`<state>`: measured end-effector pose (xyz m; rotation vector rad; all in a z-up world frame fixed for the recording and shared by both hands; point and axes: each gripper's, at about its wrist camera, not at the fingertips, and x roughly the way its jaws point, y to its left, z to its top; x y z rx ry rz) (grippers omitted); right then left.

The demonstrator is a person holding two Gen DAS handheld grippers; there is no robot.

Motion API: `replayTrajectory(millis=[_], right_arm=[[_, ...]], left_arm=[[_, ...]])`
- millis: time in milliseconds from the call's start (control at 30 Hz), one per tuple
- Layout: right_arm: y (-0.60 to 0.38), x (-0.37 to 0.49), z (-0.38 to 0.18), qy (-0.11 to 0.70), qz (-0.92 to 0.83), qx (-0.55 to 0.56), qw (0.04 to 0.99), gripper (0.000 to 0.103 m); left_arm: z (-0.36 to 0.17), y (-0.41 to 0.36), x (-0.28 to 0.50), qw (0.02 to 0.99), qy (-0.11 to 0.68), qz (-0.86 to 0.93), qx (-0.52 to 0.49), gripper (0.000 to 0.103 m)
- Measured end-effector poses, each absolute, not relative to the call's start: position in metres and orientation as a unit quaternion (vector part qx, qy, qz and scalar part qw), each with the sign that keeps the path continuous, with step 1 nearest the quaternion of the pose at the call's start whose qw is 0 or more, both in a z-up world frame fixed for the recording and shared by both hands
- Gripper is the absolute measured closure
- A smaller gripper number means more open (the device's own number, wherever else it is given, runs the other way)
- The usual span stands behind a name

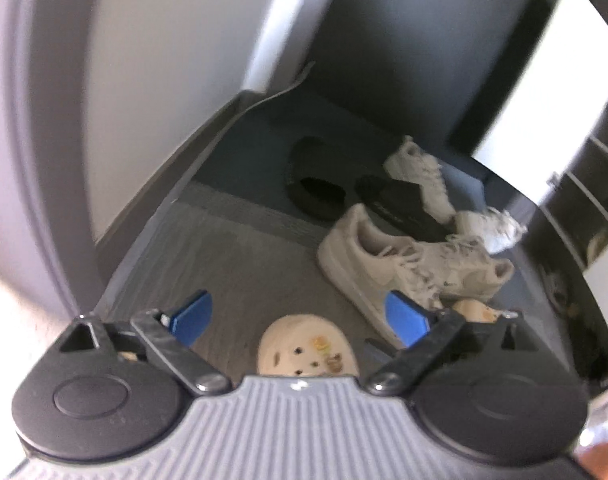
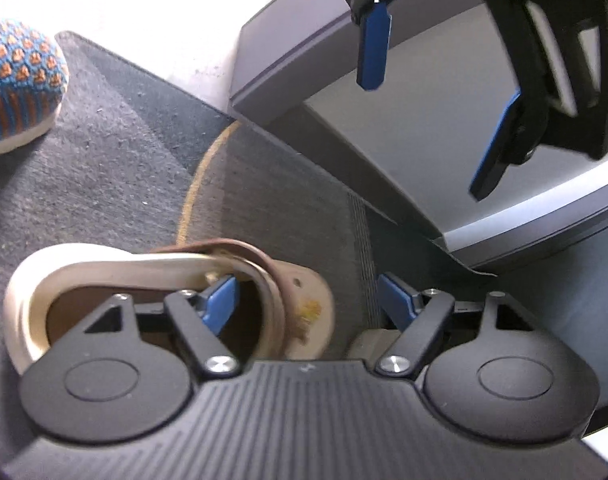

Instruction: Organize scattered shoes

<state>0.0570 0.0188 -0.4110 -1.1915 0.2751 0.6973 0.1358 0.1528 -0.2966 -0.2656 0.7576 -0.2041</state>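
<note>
In the right wrist view, a cream clog with a brown strap lies on the grey carpet. My right gripper is open over it. One blue pad sits inside the clog's opening and the other outside its toe, neither pressing. My left gripper hangs open above, to the upper right, holding nothing. In the left wrist view, the left gripper is open over the clog's cream toe. A pair of white sneakers lies just beyond it.
Black slides, a black slipper and chunky white sneakers lie further back on the carpet. Shelves stand at the right. A knit blue-and-orange shoe lies at the far left. A grey skirting and wall run close by.
</note>
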Motion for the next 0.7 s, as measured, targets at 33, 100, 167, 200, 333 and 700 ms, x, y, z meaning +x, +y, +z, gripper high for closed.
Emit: replayTrajectory(millis=[33,100,167,200,333,700], right_arm=[[0.012,0.057,-0.403,0.127,0.322,-0.543,0.765,0.024],[0.000,0.056,-0.388,0.134,0.327,-0.531,0.770,0.024],[-0.023,0.056,-0.363,0.170,0.342,-0.496,0.780,0.024],[-0.033,0.056,-0.352,0.193,0.343,-0.475,0.787,0.024],[-0.071,0.055,-0.314,0.264,0.324,-0.399,0.816,0.024],[-0.206,0.013,-0.262,0.269,0.153,-0.195,0.931,0.024]], left_arm=[[-0.289,0.146,0.139,0.917,0.366,-0.107,-0.114,0.008],[-0.279,0.137,0.144,0.918,0.365,-0.117,-0.100,0.008],[-0.267,0.123,0.149,0.915,0.369,-0.130,-0.096,0.008],[-0.259,0.110,0.155,0.908,0.381,-0.143,-0.100,0.008],[-0.234,0.064,0.167,0.890,0.410,-0.188,-0.073,0.008],[-0.214,-0.073,0.160,0.836,0.471,-0.275,0.064,0.008]])
